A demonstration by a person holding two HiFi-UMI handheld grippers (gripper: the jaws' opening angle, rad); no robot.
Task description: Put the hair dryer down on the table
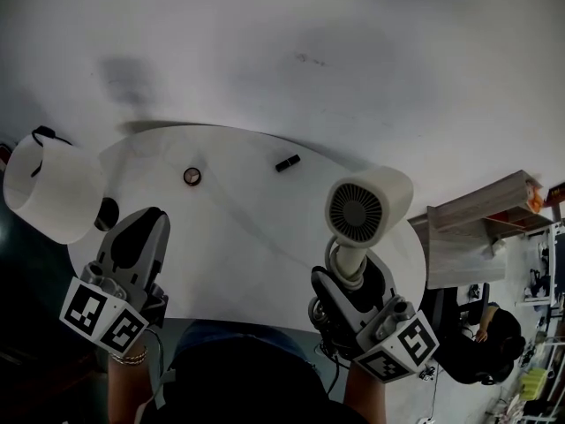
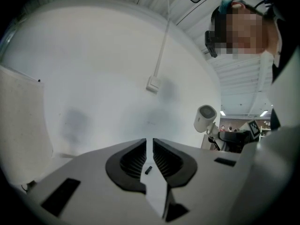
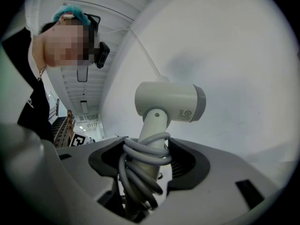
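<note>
The hair dryer (image 1: 366, 206) (image 3: 168, 102) is sticking out of the right gripper (image 1: 349, 276) (image 3: 147, 156). The jaws are squeezing its handle, and the grey cord (image 3: 140, 158) is wrapping round it. The dryer is being held up over the right side of the round white table (image 1: 247, 237). The left gripper (image 1: 141, 237) (image 2: 149, 158) is holding nothing, its jaws nearly touching. A small black thing (image 1: 287, 162) and a little ring (image 1: 192, 177) are lying on the table, well apart from the dryer

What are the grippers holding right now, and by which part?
The right hand-held gripper grips the hair dryer by its cord-wrapped handle. The left hand-held gripper holds nothing.
</note>
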